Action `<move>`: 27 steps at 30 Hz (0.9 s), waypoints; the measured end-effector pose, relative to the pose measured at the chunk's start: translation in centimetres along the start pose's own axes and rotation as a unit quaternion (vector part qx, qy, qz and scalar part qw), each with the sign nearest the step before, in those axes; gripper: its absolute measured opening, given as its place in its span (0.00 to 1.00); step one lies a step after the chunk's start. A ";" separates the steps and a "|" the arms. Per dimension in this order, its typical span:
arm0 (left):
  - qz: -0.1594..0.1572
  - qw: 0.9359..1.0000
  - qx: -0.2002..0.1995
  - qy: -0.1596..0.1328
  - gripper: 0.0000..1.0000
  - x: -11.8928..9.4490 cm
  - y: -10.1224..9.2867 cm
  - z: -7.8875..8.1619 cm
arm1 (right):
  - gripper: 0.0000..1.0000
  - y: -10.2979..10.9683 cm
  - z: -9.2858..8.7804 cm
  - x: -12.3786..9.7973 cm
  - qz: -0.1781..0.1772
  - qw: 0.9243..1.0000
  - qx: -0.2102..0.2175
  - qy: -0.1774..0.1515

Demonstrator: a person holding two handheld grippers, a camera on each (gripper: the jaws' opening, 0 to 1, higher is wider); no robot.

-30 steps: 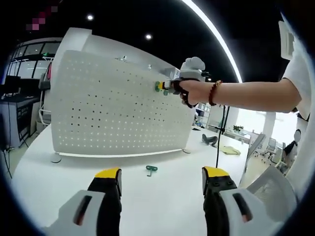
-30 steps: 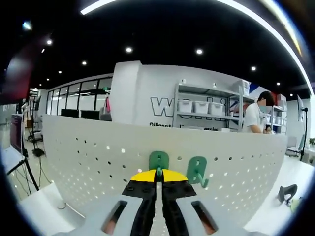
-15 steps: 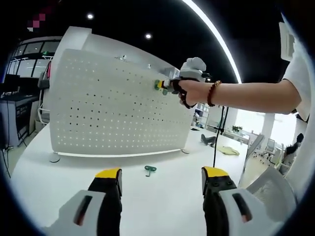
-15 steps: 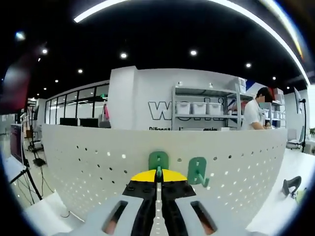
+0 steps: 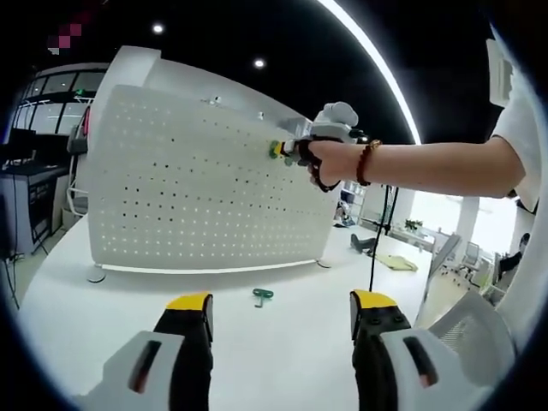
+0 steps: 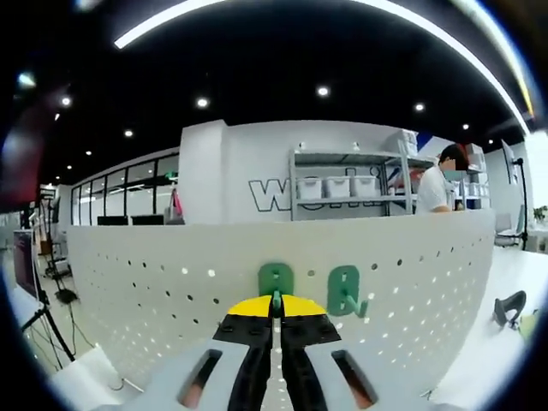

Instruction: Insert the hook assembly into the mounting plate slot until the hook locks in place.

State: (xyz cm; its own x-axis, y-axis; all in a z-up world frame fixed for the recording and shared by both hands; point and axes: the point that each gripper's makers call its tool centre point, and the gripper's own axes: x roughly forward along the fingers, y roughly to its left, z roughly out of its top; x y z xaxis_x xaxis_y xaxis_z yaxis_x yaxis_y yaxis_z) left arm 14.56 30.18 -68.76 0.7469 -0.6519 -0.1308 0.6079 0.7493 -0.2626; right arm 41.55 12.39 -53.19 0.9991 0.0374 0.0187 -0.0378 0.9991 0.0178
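Note:
A white perforated mounting plate (image 5: 197,184) stands upright on the white table (image 5: 265,342). My right gripper (image 6: 275,301) is shut on a green hook (image 6: 276,280), held against the plate (image 6: 154,291) near its top edge. A second green hook (image 6: 344,291) hangs on the plate just to the right. In the left gripper view, the right gripper (image 5: 287,150) presses the green hook (image 5: 275,150) at the plate's upper right, held by a hand with a bead bracelet. A third green hook (image 5: 262,296) lies on the table before the plate. My left gripper (image 5: 278,310) hovers low over the table, open with nothing between its fingers.
A black object (image 5: 364,244) and a yellow item (image 5: 401,261) lie at the table's far right. A thin black stand (image 5: 378,235) rises there. A person (image 6: 437,193) stands by shelving (image 6: 342,188) behind the plate. Desks and screens (image 5: 21,184) sit at the left.
The right gripper has tilted slightly upward while holding the hook at the plate. The left gripper and the hook on the table are unchanged.

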 end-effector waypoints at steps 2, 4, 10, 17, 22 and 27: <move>0.002 1.000 -0.001 0.001 0.66 -0.1 0.1 -0.1 | 0.00 0.0 -0.3 0.1 -0.001 1.000 -0.002 0.004; 0.003 1.000 0.000 0.002 0.66 -0.1 0.2 -0.2 | 0.00 0.1 -0.5 0.1 -0.002 1.000 -0.008 0.002; 0.004 1.000 -0.001 0.005 0.66 0.1 0.4 -0.4 | 0.01 0.1 -0.6 -0.2 0.011 1.000 -0.005 0.014; 0.011 1.000 0.001 0.024 0.63 0.5 1.1 -1.1 | 0.06 0.5 -0.6 -0.8 0.037 0.999 -0.022 0.019; 0.022 0.999 0.020 0.025 0.62 0.6 1.9 -0.8 | 0.08 0.6 -0.8 -1.0 0.046 0.999 -0.017 0.023; 0.032 0.999 0.016 0.031 0.61 0.7 2.8 -1.0 | 0.10 1.1 -1.5 -1.6 0.059 0.997 -0.042 0.033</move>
State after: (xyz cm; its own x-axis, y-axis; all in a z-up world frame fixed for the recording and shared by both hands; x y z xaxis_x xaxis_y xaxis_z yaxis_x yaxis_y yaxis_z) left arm 16.52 31.72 -70.58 0.7677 -0.6070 -0.2056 0.5680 0.7930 -0.2205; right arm 39.92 13.48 -54.66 0.9869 0.1536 -0.0494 -0.1567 0.9855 -0.0652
